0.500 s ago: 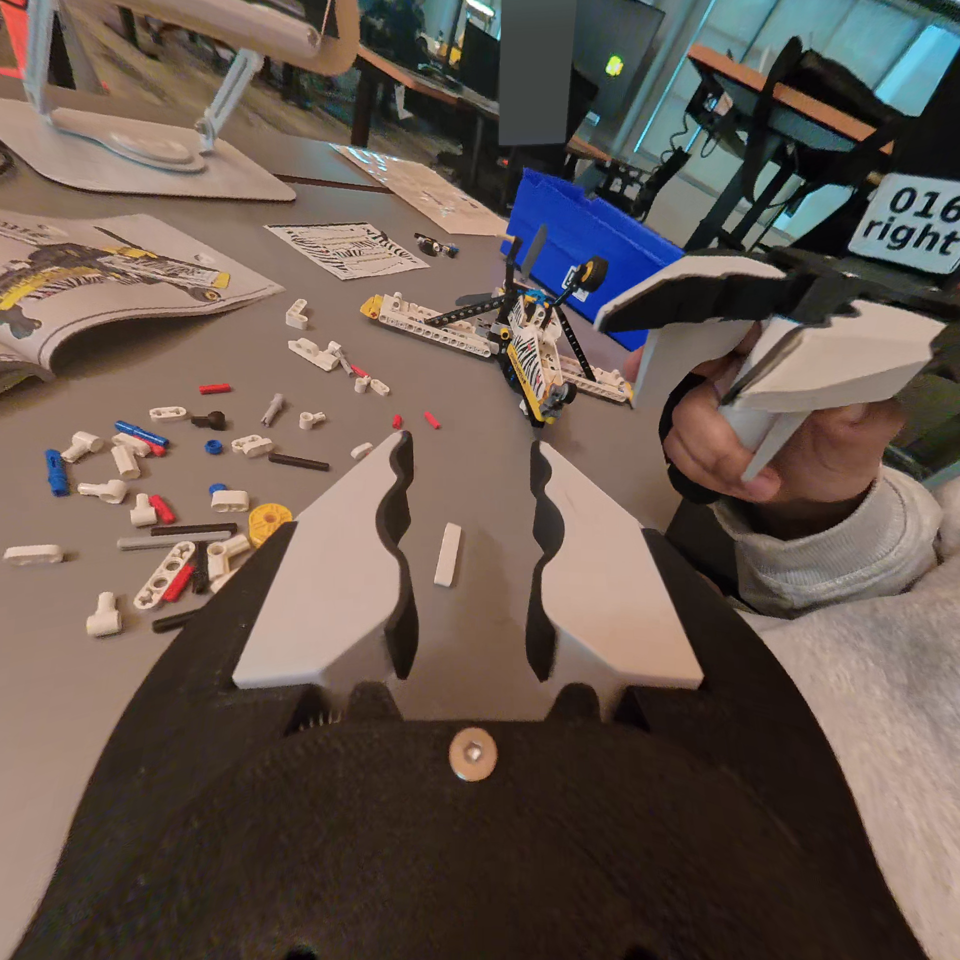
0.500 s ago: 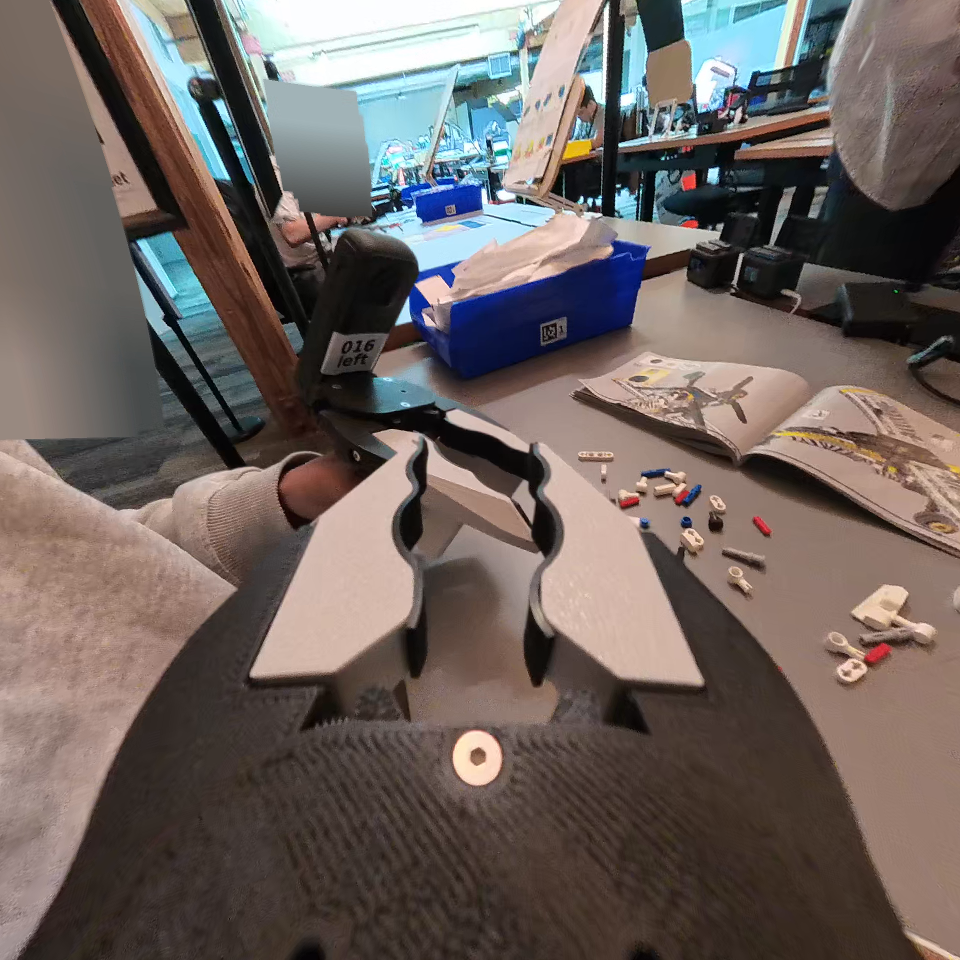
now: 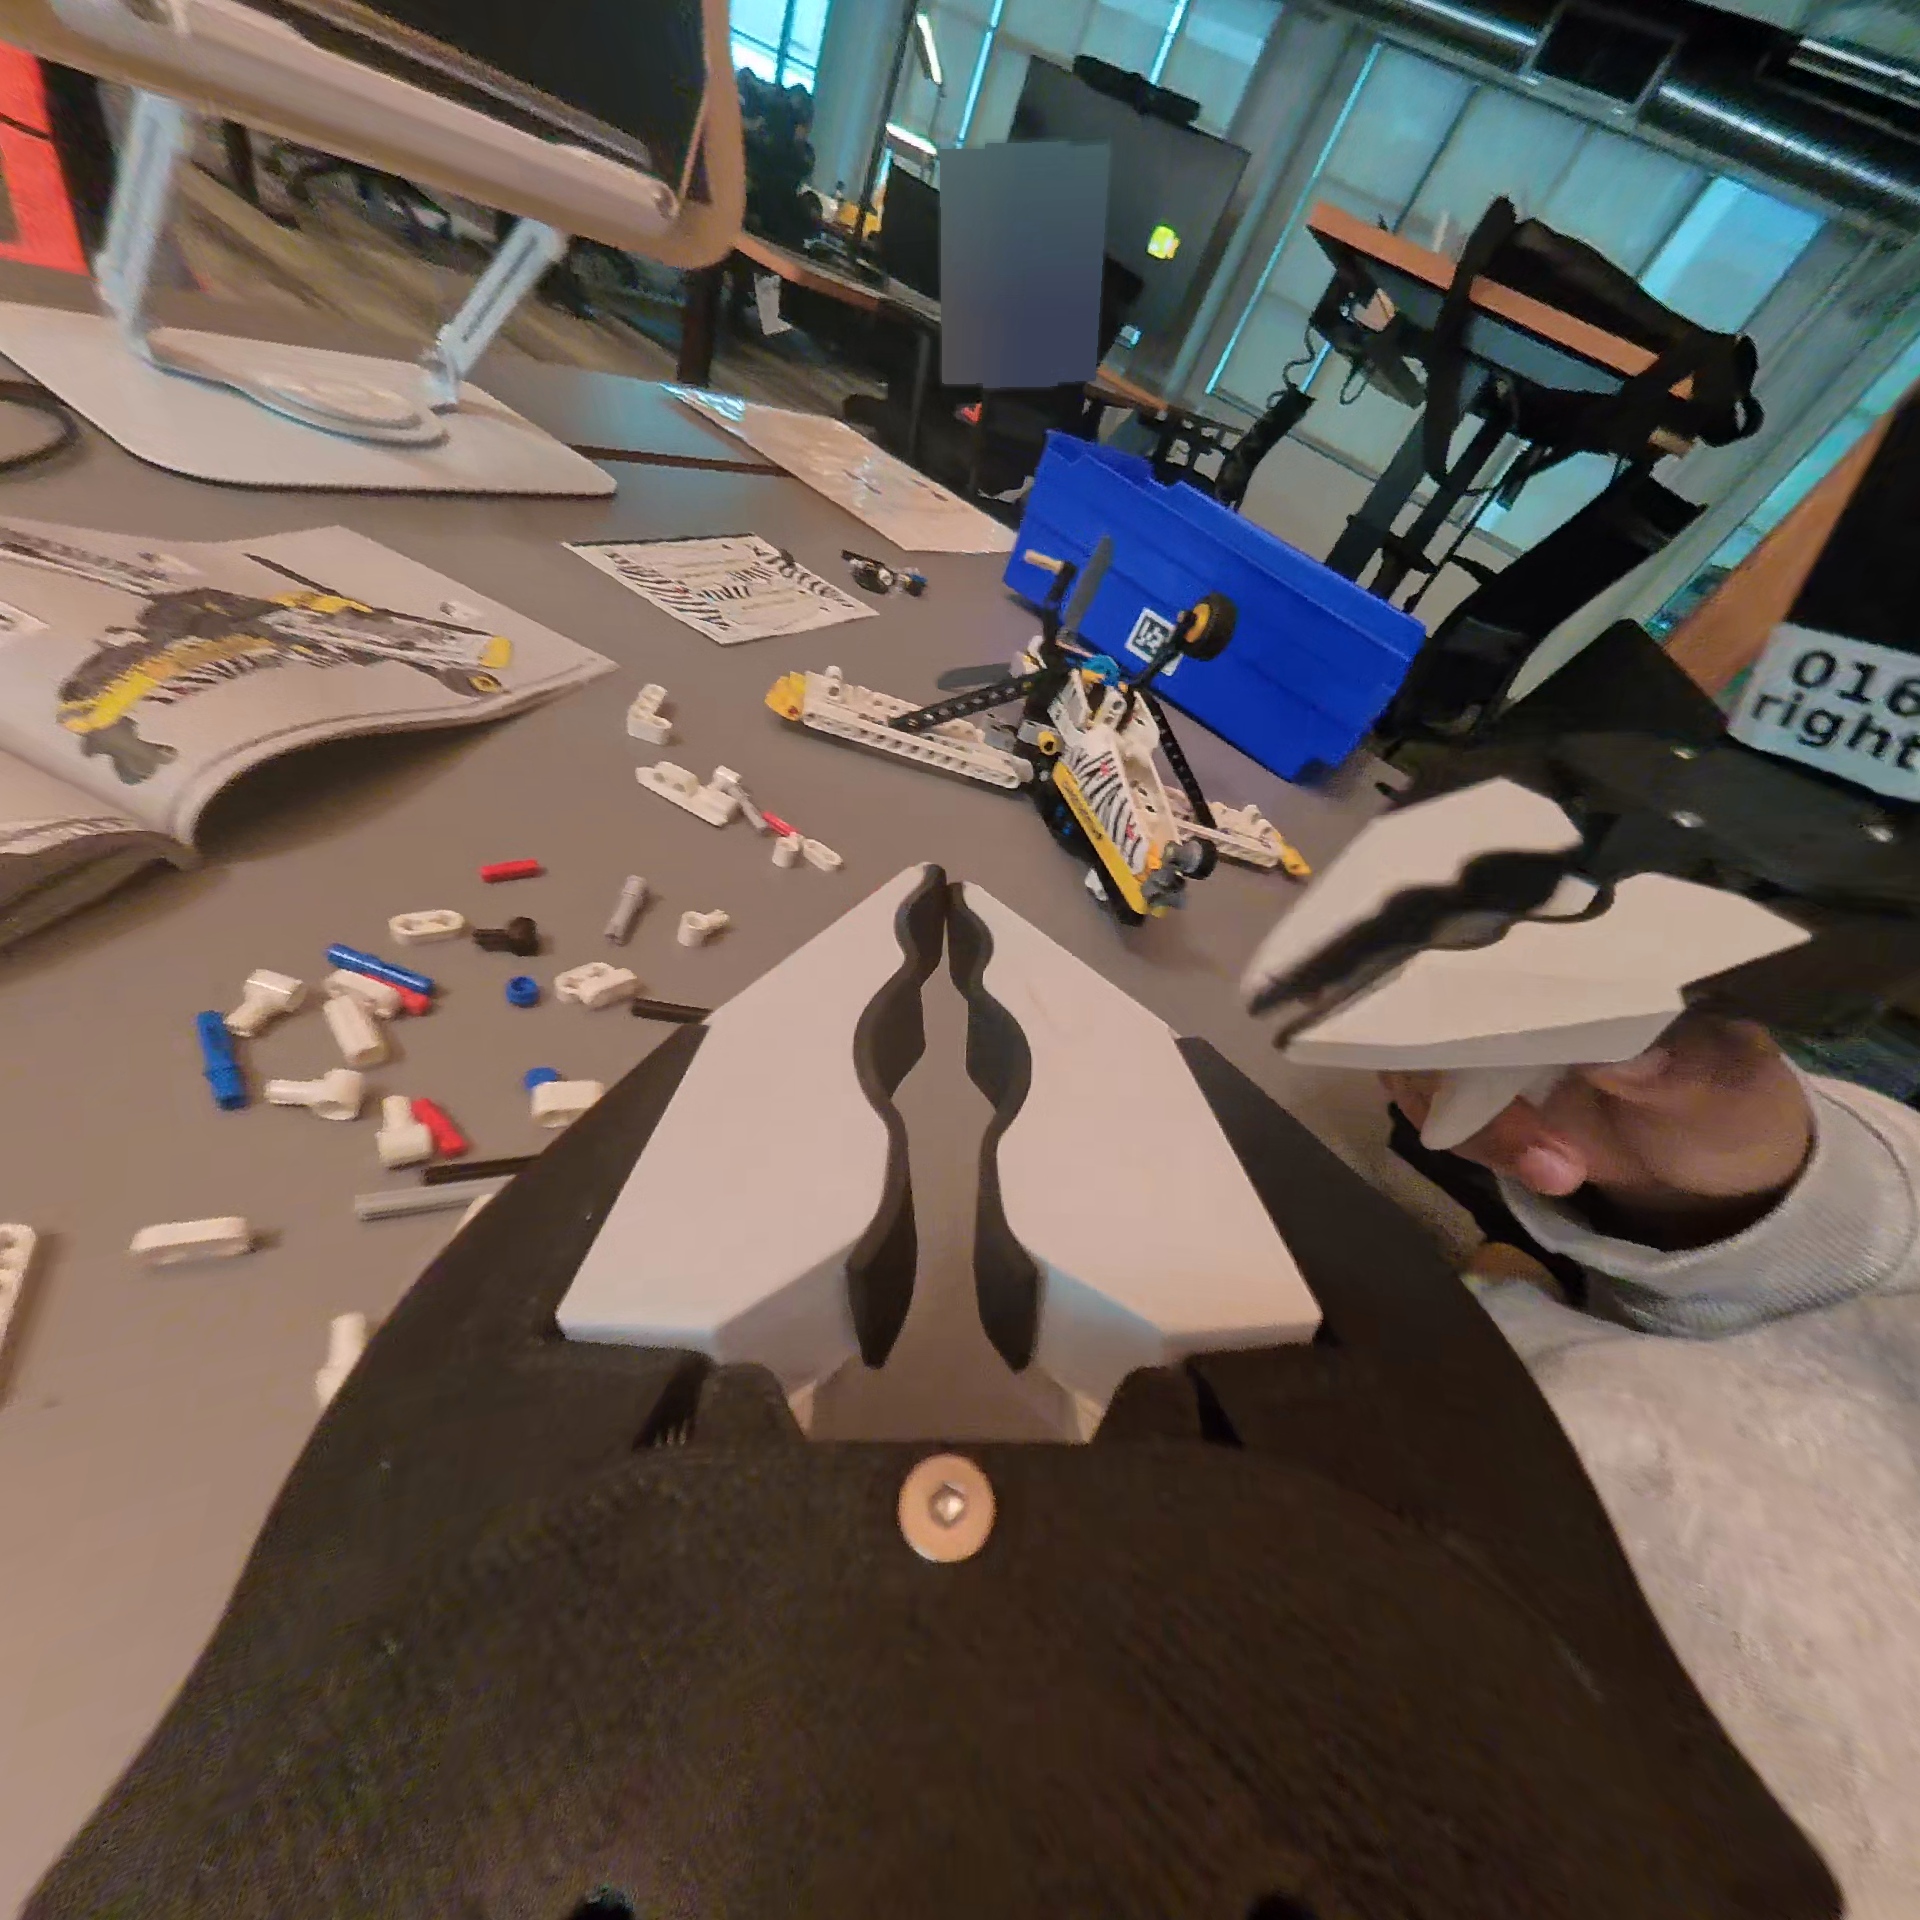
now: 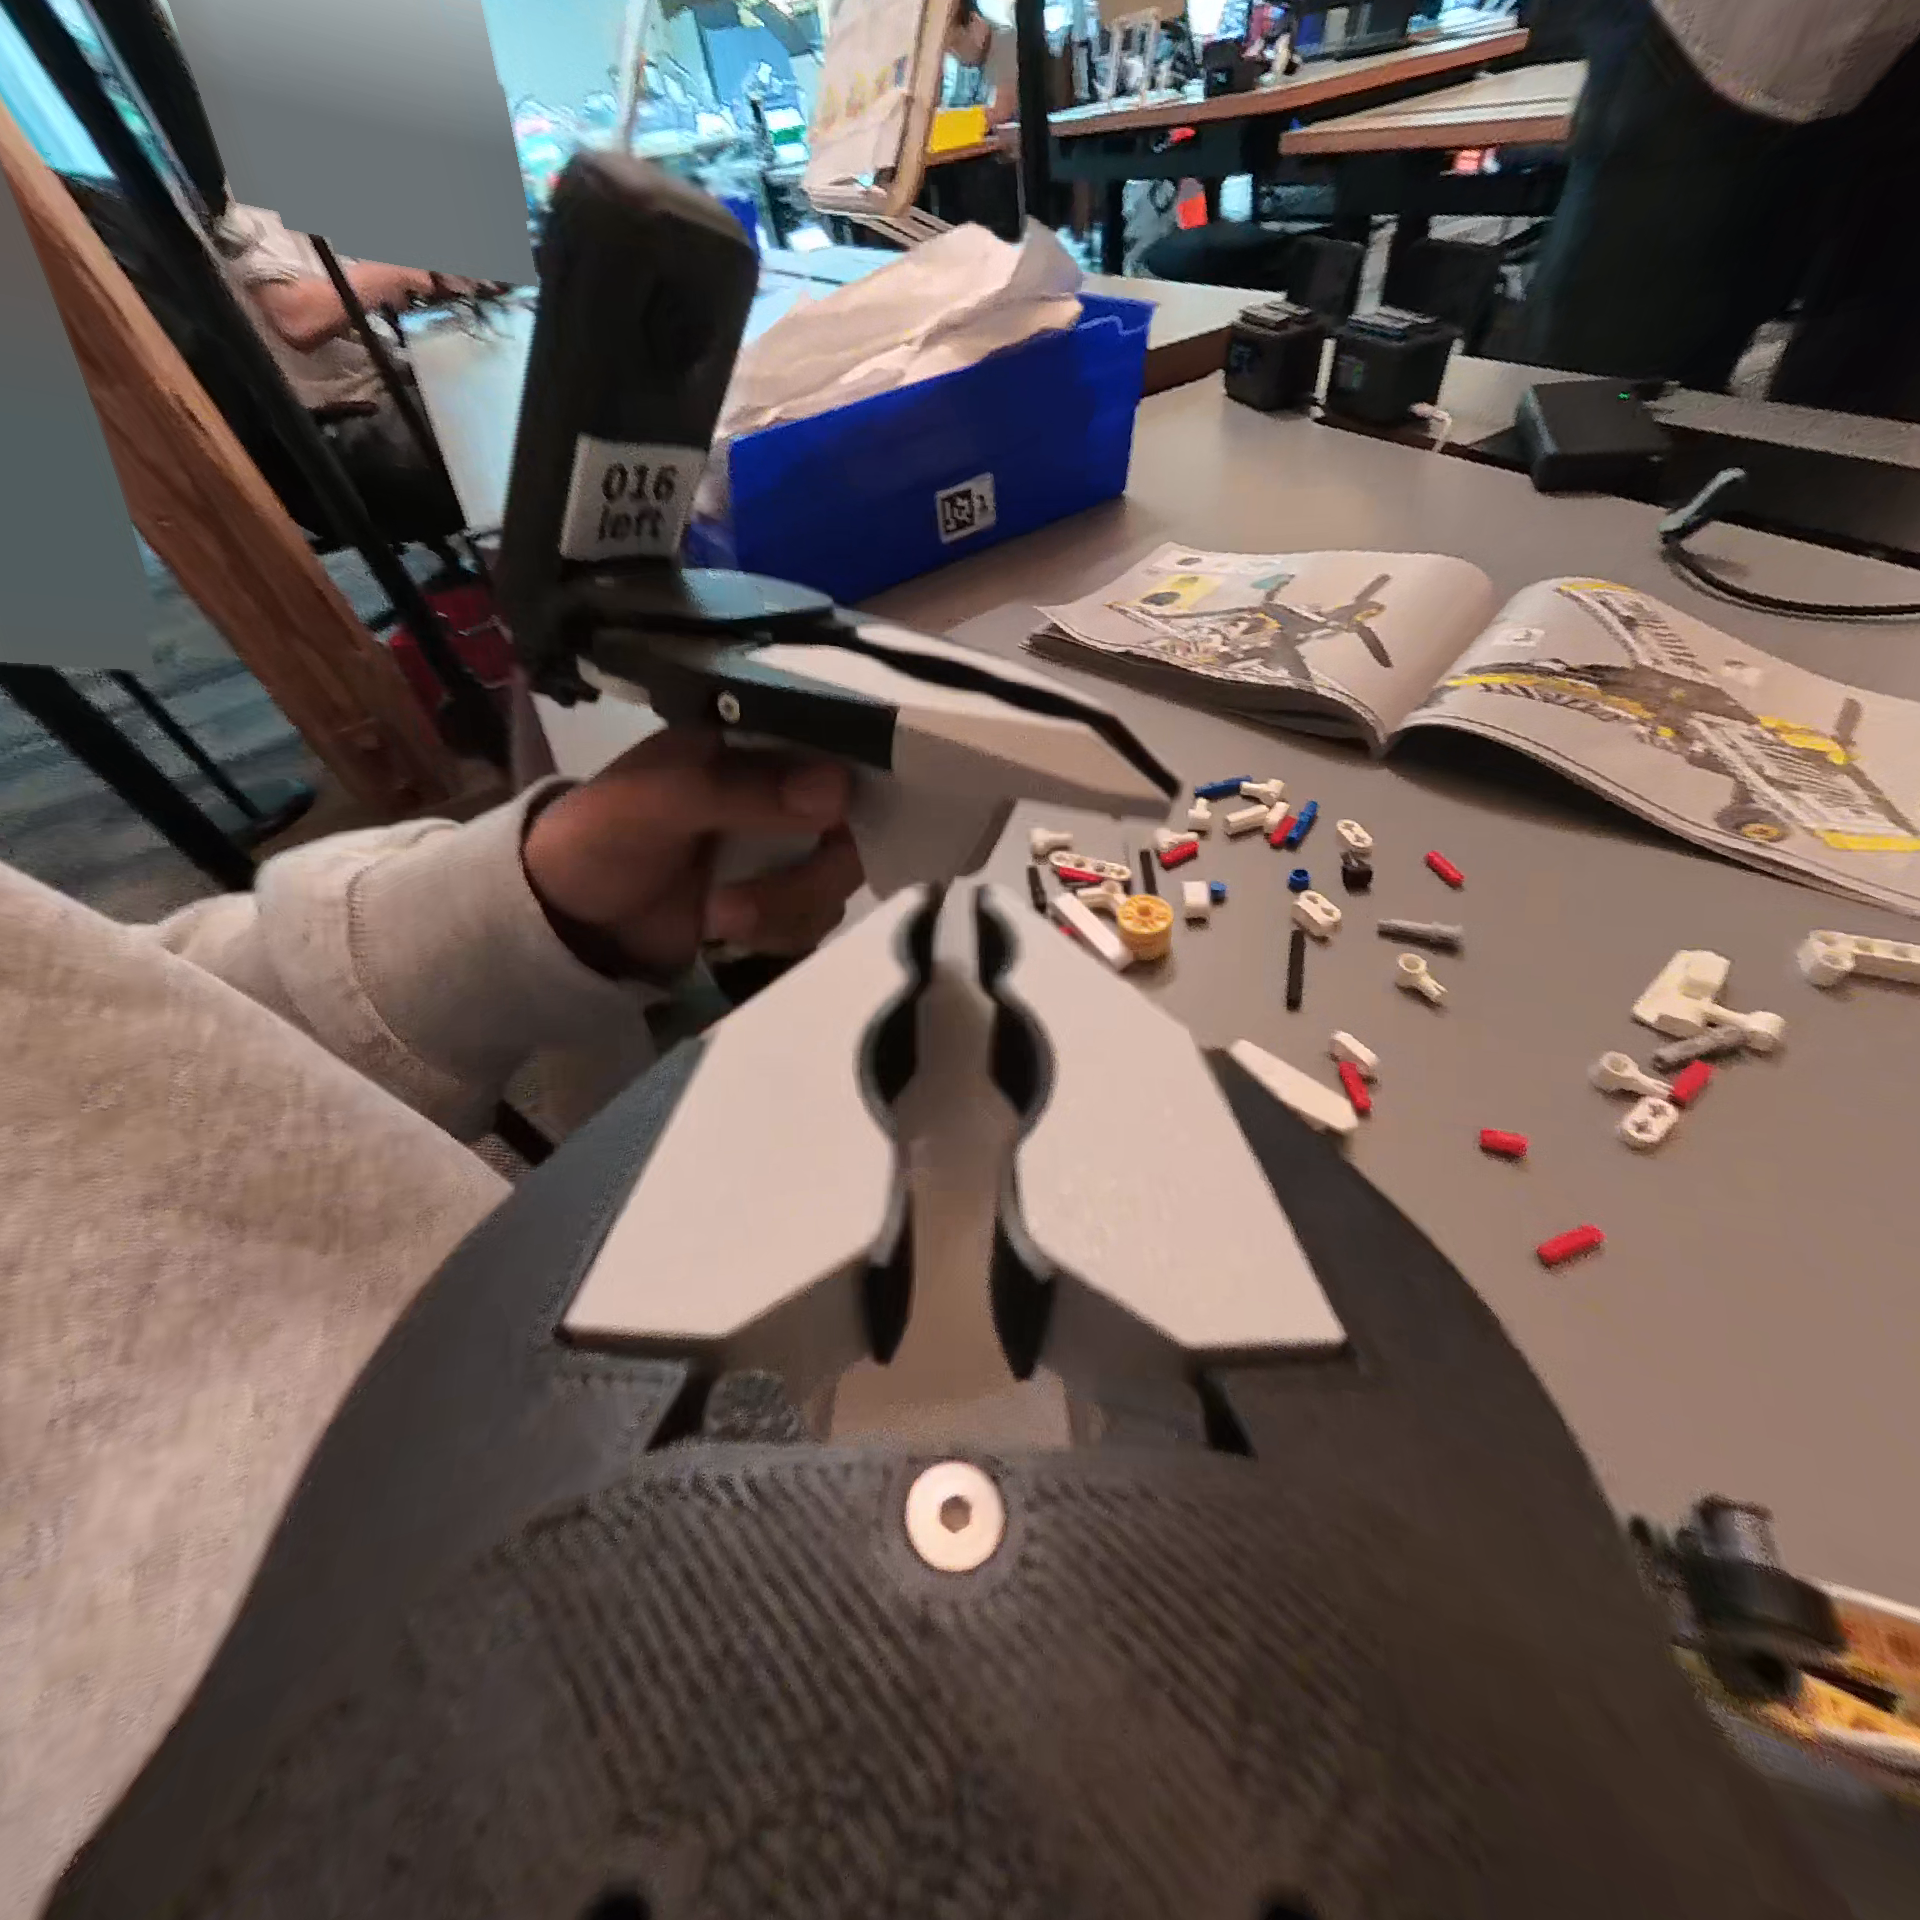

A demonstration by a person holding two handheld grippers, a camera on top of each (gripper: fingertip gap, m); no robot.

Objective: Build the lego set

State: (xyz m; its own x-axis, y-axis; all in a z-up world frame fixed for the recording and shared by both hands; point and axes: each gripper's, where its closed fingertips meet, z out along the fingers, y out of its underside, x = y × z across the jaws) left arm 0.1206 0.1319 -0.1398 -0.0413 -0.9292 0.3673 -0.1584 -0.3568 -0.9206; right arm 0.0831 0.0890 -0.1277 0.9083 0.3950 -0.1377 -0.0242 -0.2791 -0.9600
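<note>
Half hidden behind the left tool's (image 3: 948,891) black body, on its left: a white piece (image 3: 341,1351) and a grey axle (image 3: 416,1200). Cut by the frame edge at far left, a white holed beam (image 3: 12,1273). Blurred beyond telling, low to the right of the right tool (image 4: 958,902): a dark part (image 4: 1745,1590) over something yellow.

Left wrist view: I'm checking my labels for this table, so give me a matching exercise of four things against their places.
Things:
1. blue plastic bin
2. open instruction booklet
3. partly built yellow and white lego plane
4. short red lego pin

Places:
A. far left of the table
B. just in front of the bin
C. among the loose pieces, left of the plane
D. at the table's far edge

Pairs: 1-D, 2-A, 3-B, 4-C
</note>
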